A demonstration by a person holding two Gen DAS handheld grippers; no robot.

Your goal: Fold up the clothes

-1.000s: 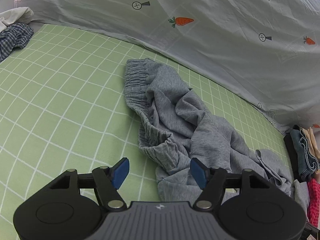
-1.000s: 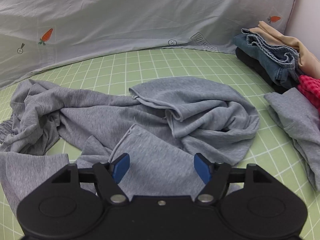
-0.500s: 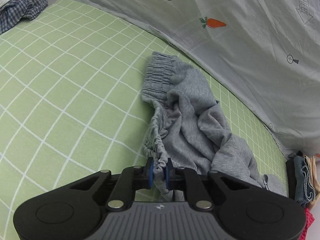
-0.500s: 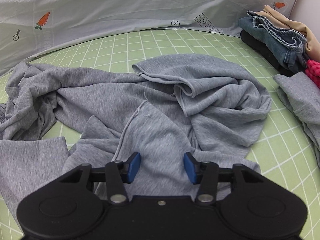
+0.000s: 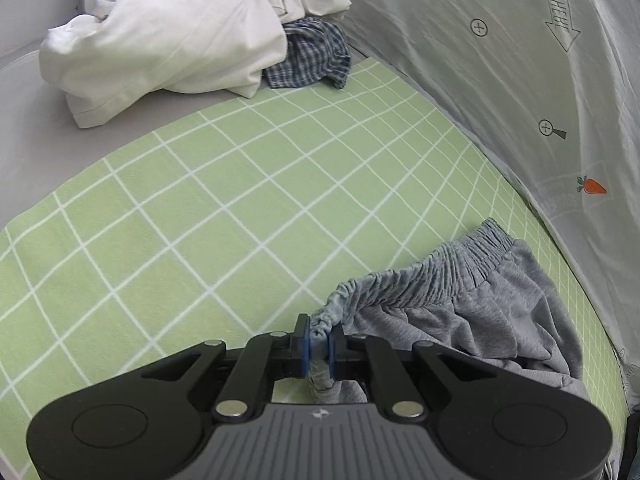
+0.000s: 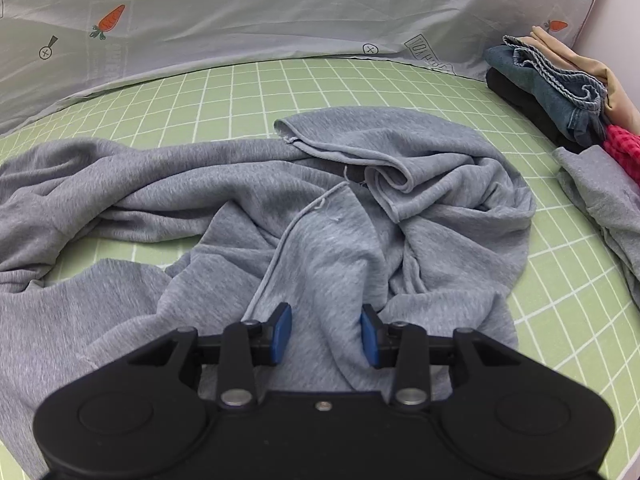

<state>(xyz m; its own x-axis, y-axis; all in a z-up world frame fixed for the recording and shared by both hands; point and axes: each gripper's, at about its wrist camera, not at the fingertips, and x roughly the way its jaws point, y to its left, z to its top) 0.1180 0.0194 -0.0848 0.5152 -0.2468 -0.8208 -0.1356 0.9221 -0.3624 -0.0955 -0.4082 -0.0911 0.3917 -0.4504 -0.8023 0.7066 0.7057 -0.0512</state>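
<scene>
Left claw (image 5: 318, 344) is now clamped on the elastic waistband (image 5: 420, 276) of the grey sweatpants (image 6: 320, 216), which was only being approached a second ago. Right claw (image 6: 326, 334) has been narrowed but grips nothing, hovering over a crumpled leg. Sweatpants are sprawled unfolded on the green checked sheet (image 5: 200, 216), so it looks like spreading-out time.

My left gripper (image 5: 318, 346) is matt black plastic with blue pads (image 5: 305, 344) and bright metal pivot pins. The grey trousers (image 5: 460, 312) are soft heathered jersey, the waistband ribbed and gathered. The green checked mat (image 5: 240, 208) looks smooth and matt. The white cloth heap (image 5: 168, 36) is smooth woven cotton; the denim (image 6: 560, 84) is coarse, frayed-edged.
</scene>
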